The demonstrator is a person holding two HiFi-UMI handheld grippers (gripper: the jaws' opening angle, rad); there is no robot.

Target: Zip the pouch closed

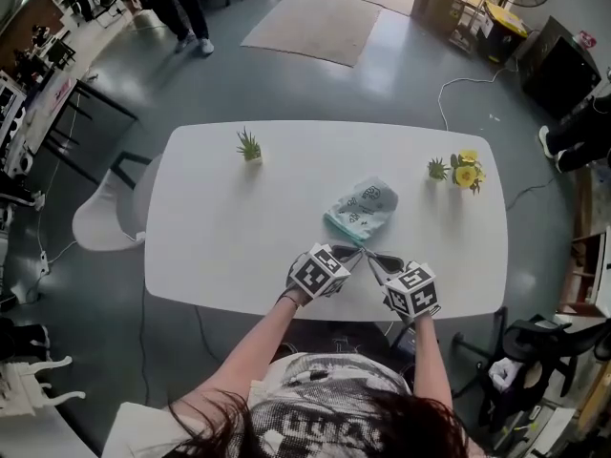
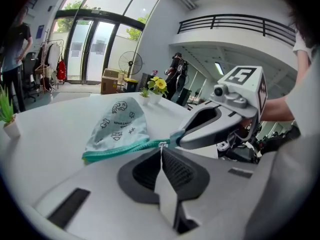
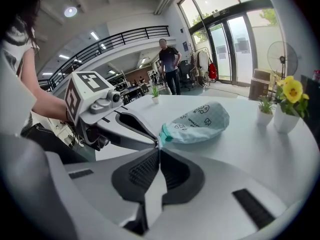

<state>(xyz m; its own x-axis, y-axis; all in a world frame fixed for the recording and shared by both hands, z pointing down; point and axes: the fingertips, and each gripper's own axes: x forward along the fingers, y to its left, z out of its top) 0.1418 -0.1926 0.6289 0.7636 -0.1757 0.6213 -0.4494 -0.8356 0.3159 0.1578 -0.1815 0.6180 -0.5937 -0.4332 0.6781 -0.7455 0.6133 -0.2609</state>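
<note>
A pale mint pouch [image 1: 361,208] with small printed pictures and a teal zipper edge lies on the white table [image 1: 220,227], its zipper end toward me. My left gripper [image 1: 360,253] meets that end from the left, shut on the small metal zipper pull [image 2: 161,144]. My right gripper [image 1: 371,260] comes in from the right, shut on the teal corner [image 3: 164,132] of the pouch [image 3: 197,119]. The two sets of tips almost touch. In the left gripper view the teal zipper line [image 2: 120,149] runs away to the left along the pouch [image 2: 117,124].
A small green plant [image 1: 249,146] stands at the table's far left. A yellow flower [image 1: 467,171] and a little plant [image 1: 437,169] stand at the far right. A white chair [image 1: 100,219] sits off the left edge. A person [image 3: 169,66] stands beyond the table.
</note>
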